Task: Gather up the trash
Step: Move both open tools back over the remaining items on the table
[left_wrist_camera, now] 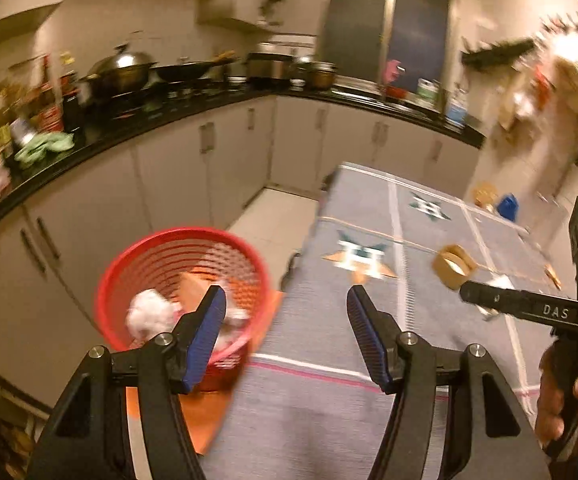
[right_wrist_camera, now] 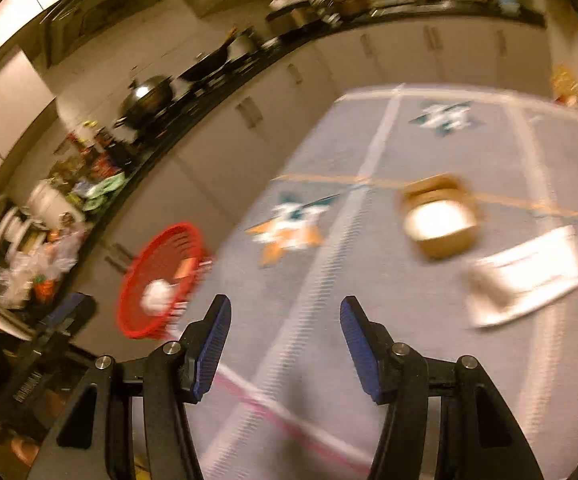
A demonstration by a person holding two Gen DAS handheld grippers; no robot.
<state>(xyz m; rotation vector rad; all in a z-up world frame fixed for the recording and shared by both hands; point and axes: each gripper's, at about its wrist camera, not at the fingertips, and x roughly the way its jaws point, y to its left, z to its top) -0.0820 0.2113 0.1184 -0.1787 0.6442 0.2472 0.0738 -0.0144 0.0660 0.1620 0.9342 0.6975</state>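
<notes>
The left gripper (left_wrist_camera: 285, 300) hangs with its jaws spread and nothing between them, over the left edge of the cloth-covered counter (left_wrist_camera: 309, 400). Its blue pads (left_wrist_camera: 209, 332) frame the gap where that edge meets the red mesh basket (left_wrist_camera: 145, 264), which stands just beside the counter on an orange sheet (left_wrist_camera: 193, 412). Inside the basket lie a crumpled white wad (left_wrist_camera: 151, 312) and a tan scrap of cardboard (left_wrist_camera: 191, 288).

The right gripper (right_wrist_camera: 285, 308) is likewise spread and empty, pointing down at the grey cloth with its star patterns (right_wrist_camera: 289, 232). In the left wrist view it enters from the right edge, held by a hand (left_wrist_camera: 565, 400) at the lower right corner, and its near finger (left_wrist_camera: 529, 304) reaches toward the middle of the counter.

Two pieces of trash remain on the counter. A brown roll of tape (right_wrist_camera: 441, 220) with a pale core sits near the centre, toward the right side, on an orange line of the cloth. Just beside it, nearer the right edge, lies a flat white paper packet (right_wrist_camera: 529, 276); whether the two touch cannot be told through the blur.

Beyond the table a black kitchen worktop (left_wrist_camera: 217, 104) runs along the wall, carrying a lidded wok (left_wrist_camera: 123, 68), pots and bottles, above pale cabinet doors (left_wrist_camera: 169, 176).
</notes>
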